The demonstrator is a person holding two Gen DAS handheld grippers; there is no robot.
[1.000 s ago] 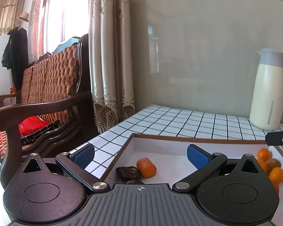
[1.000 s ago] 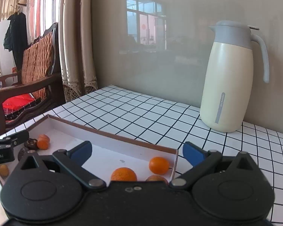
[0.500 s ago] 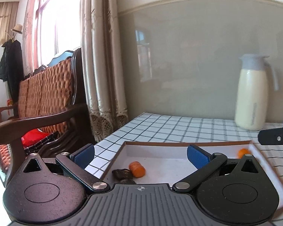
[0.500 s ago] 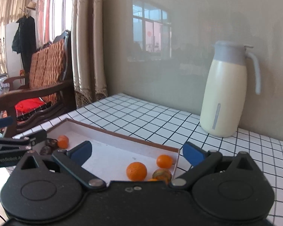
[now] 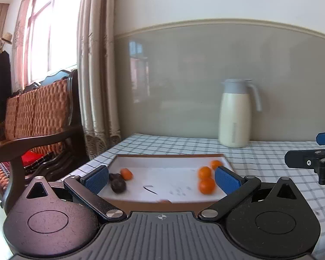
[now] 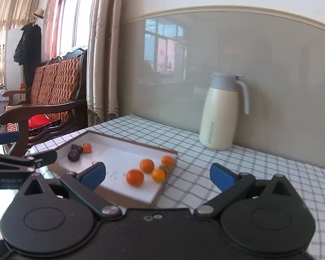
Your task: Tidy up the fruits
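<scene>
We hold both the left hand-held gripper [image 5: 161, 178] and right hand-held gripper [image 6: 158, 173] wide open, empty, above the tray [image 5: 162, 201] just ahead, oranges [image 6: 135, 177] grouped at its right end, dark fruits [image 5: 118, 186] left, likely sorted.

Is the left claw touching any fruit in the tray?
Apart. The right wrist view shows the left claw open, hanging outside the tray, bare white floor between it and the dark fruit.

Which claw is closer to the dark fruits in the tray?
Left. The left claw sits just before the dark fruits; the right claw hangs over the tray's other end.
</scene>
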